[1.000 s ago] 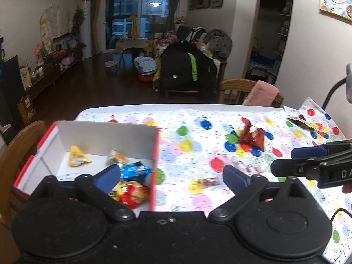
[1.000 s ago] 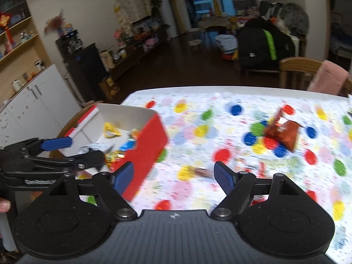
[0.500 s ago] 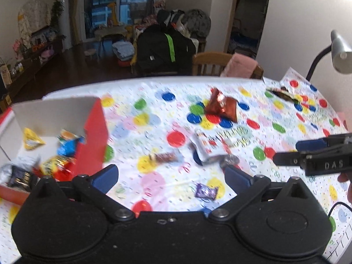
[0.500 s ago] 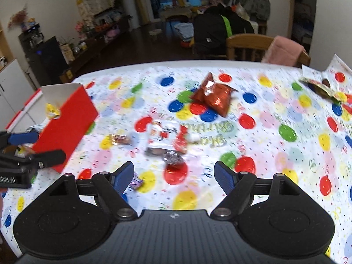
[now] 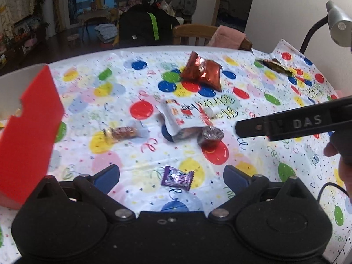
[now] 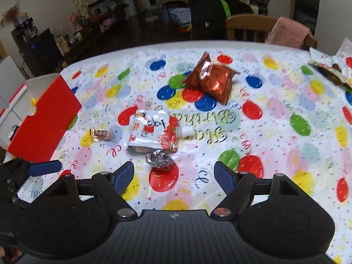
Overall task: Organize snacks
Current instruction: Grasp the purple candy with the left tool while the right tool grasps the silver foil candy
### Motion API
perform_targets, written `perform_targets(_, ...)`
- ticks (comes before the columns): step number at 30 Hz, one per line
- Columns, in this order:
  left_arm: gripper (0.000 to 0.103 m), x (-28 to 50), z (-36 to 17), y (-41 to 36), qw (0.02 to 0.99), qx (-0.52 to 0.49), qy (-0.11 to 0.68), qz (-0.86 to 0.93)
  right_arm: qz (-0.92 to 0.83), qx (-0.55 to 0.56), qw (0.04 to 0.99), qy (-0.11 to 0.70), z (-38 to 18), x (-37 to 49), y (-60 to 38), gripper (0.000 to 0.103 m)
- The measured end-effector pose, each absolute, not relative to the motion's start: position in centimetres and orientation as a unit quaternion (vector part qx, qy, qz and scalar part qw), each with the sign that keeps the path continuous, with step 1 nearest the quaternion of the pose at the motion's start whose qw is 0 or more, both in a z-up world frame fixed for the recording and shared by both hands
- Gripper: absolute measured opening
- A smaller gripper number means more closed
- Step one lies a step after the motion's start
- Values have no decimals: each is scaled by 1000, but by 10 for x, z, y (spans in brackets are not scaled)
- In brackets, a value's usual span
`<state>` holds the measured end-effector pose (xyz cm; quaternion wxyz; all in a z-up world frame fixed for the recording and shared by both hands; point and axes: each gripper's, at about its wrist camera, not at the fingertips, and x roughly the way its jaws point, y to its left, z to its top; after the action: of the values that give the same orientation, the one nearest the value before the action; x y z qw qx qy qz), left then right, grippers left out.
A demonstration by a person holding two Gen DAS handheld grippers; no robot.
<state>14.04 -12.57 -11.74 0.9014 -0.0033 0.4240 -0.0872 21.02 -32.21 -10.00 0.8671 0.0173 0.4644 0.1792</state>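
Snacks lie scattered on a balloon-print tablecloth [image 5: 253, 160]. A small purple candy [image 5: 177, 177] sits between the fingers of my open left gripper [image 5: 171, 177]. Beyond it lie a foil-wrapped round sweet [image 5: 210, 134], a white and red packet [image 5: 184, 115], a small brown wrapped bar [image 5: 122, 133] and a shiny red bag [image 5: 202, 70]. The red box [image 5: 28, 132] stands at the left. My right gripper [image 6: 173, 172] is open just short of the foil sweet [image 6: 159, 160], with the white packet [image 6: 153, 132] and red bag [image 6: 211, 80] further on. The right gripper also shows at the right edge of the left wrist view.
An opened wrapper [image 6: 330, 70] lies at the far right of the table. A grey desk lamp [image 5: 336, 26] stands at the right edge. Wooden chairs [image 6: 248, 27] with a pink cloth sit behind the table. The red box [image 6: 41, 123] holds several snacks.
Both grippers have swung right, away from the red box and toward the loose snacks in the middle. The purple candy now sits between the left fingers and the foil sweet is nearer the right ones.
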Motion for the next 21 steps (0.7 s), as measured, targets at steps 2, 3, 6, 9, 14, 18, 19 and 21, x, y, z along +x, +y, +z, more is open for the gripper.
perform_targets(2, 95, 144, -124, -129, 900, -1, 428, -90, 183, 19, 861, 473, -108, 215, -317, 80)
perform_targets(3, 93, 147, -127, -130, 899, 1, 429, -91, 184, 17, 860, 476, -111, 216, -315, 80)
perform_targets(6, 84, 153, -135, -135, 896, 10, 434, -99, 188, 10, 855, 483, -120, 221, -308, 73)
perform_targets(9, 77, 156, -141, -139, 893, 25, 436, -107, 193, 9, 850, 490, -127, 226, -301, 64)
perform_targets(14, 62, 160, -150, -144, 887, 38, 445, -115, 200, 1, 846, 494, -135, 232, -290, 52)
perform_targets(18, 53, 162, -155, -145, 883, 46, 454, -112, 198, -4, 844, 499, -140, 237, -286, 46)
perform_targets(19, 51, 162, -157, -145, 882, 47, 456, -110, 197, -3, 843, 500, -141, 238, -285, 44)
perform_targets(21, 50, 162, -156, -144, 883, 47, 454, -110, 198, 0, 844, 499, -141, 239, -284, 43)
